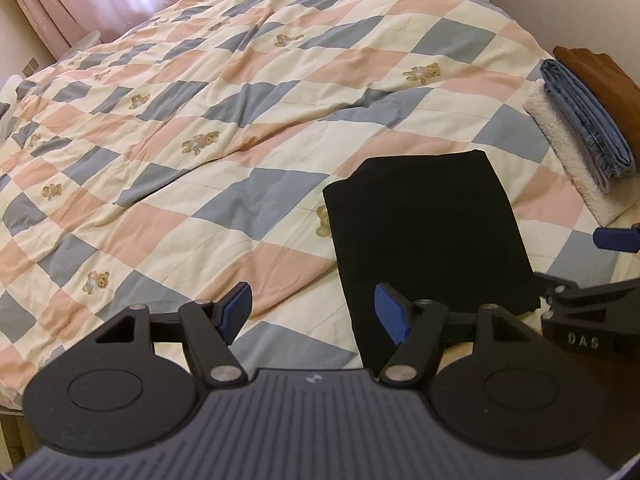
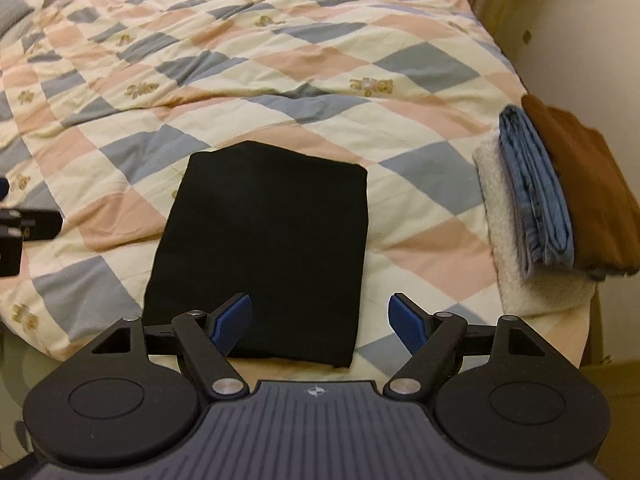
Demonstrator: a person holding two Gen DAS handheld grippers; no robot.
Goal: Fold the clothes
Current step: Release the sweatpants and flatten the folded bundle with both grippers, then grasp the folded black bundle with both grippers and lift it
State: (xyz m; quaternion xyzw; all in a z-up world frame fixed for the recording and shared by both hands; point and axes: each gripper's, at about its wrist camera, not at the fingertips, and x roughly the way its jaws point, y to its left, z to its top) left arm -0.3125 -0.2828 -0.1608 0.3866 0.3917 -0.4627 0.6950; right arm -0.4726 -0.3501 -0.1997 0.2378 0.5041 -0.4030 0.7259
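Observation:
A black garment (image 1: 428,232) lies folded into a flat rectangle on the checked quilt; it also shows in the right wrist view (image 2: 264,248). My left gripper (image 1: 312,312) is open and empty, hovering just left of the garment's near edge. My right gripper (image 2: 320,320) is open and empty above the garment's near right corner. The right gripper's body (image 1: 592,312) shows at the right edge of the left wrist view. The left gripper's body (image 2: 24,228) shows at the left edge of the right wrist view.
A stack of folded clothes sits at the bed's right edge: a white fleece (image 2: 508,224), a blue denim piece (image 2: 536,200) and a brown piece (image 2: 584,184). The quilt (image 1: 200,120) covers the whole bed. Pink curtains (image 1: 80,0) hang behind it.

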